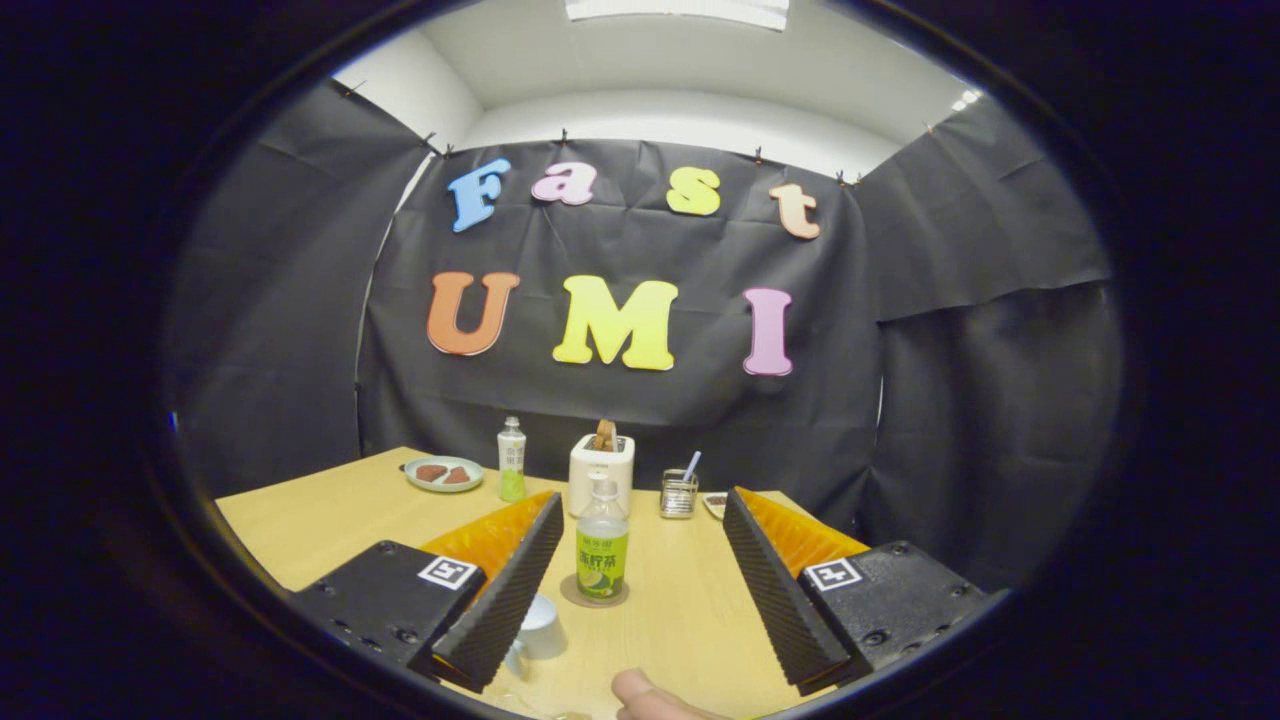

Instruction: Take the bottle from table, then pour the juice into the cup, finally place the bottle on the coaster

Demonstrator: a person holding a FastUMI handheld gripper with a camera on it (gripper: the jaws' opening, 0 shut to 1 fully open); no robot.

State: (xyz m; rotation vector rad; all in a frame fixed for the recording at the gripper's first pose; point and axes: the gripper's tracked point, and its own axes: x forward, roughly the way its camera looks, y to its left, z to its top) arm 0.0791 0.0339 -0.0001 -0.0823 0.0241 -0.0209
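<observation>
A small clear bottle [603, 550] with a green label and white cap stands upright on a round coaster [594, 596] on the wooden table [320, 520]. It lies between my two fingers, nearer the left one, untouched by either. My gripper [640, 520] is open wide, held above the table. A white cup [538, 628] sits close below the left finger, partly hidden by it.
Farther back stand a second green-label bottle [511, 459], a white toaster [601, 473] with bread in it, a glass jar [678, 493] with a straw, and a plate [443, 473] with dark pieces. A person's fingertip [650, 697] shows near the front table edge.
</observation>
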